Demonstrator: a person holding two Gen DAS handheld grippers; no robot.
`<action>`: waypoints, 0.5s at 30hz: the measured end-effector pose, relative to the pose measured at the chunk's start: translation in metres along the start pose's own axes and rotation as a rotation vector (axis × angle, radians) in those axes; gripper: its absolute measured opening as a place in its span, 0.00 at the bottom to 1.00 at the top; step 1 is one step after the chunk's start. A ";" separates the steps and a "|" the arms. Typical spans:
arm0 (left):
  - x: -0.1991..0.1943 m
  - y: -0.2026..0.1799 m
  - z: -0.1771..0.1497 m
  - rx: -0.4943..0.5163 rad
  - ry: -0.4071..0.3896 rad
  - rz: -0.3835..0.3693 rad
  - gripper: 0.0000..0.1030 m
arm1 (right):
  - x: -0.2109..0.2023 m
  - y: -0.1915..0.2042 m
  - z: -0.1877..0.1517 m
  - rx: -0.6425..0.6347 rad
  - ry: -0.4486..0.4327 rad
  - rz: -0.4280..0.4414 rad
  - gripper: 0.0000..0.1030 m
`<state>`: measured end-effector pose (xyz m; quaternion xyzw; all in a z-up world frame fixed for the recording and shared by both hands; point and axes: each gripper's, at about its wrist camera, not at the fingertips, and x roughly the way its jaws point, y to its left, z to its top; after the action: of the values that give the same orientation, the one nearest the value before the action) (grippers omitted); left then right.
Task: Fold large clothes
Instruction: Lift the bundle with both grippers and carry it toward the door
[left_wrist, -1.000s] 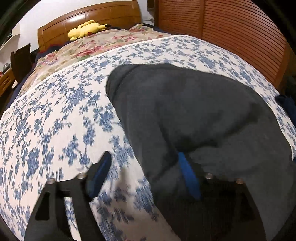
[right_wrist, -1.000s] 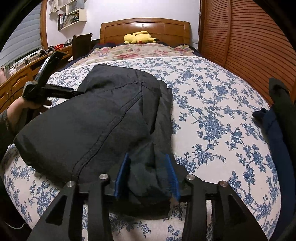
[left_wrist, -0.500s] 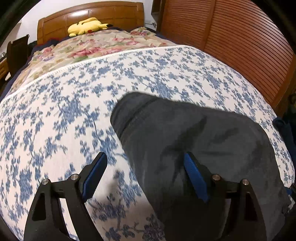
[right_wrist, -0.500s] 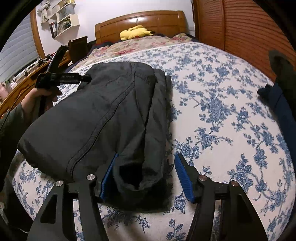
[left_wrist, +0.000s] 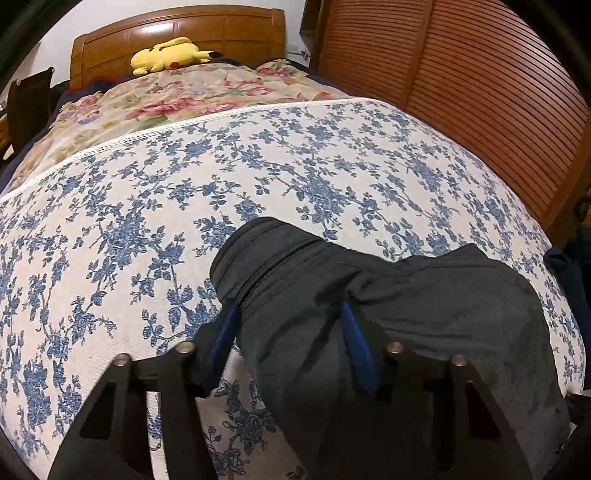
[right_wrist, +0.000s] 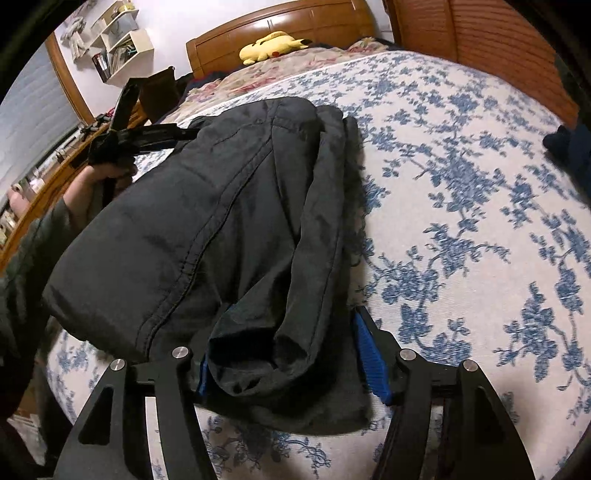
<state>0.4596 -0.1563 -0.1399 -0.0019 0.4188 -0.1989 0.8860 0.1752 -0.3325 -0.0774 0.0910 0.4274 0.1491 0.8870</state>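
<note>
Bedspread (left_wrist: 155, 229) in blue florals, wooden headboard (left_wrist: 177, 33), louvred wardrobe doors (left_wrist: 480, 85)

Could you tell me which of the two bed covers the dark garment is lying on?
The blue-flowered cover, nearer the grippers; the pink-flowered one lies by the headboard.

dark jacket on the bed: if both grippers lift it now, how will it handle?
Probably floppy: the jacket lies in soft folds and bunches between the right gripper pads. Likely to sag between the two holds, since the left gripper holds only one end. The fabric looks smooth, so the stacked layers may slide apart on the floral bedspread.
</note>
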 end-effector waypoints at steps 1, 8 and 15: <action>0.000 -0.001 0.000 0.003 0.001 -0.001 0.47 | 0.002 -0.001 0.001 0.006 0.006 0.022 0.46; -0.011 -0.010 0.002 0.056 -0.006 0.031 0.20 | 0.005 0.011 0.002 -0.043 -0.036 0.038 0.21; -0.053 -0.018 0.003 0.081 -0.082 0.071 0.12 | -0.013 0.014 0.010 -0.048 -0.159 0.036 0.14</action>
<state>0.4255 -0.1543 -0.0951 0.0408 0.3737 -0.1839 0.9082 0.1723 -0.3239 -0.0578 0.0889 0.3504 0.1676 0.9172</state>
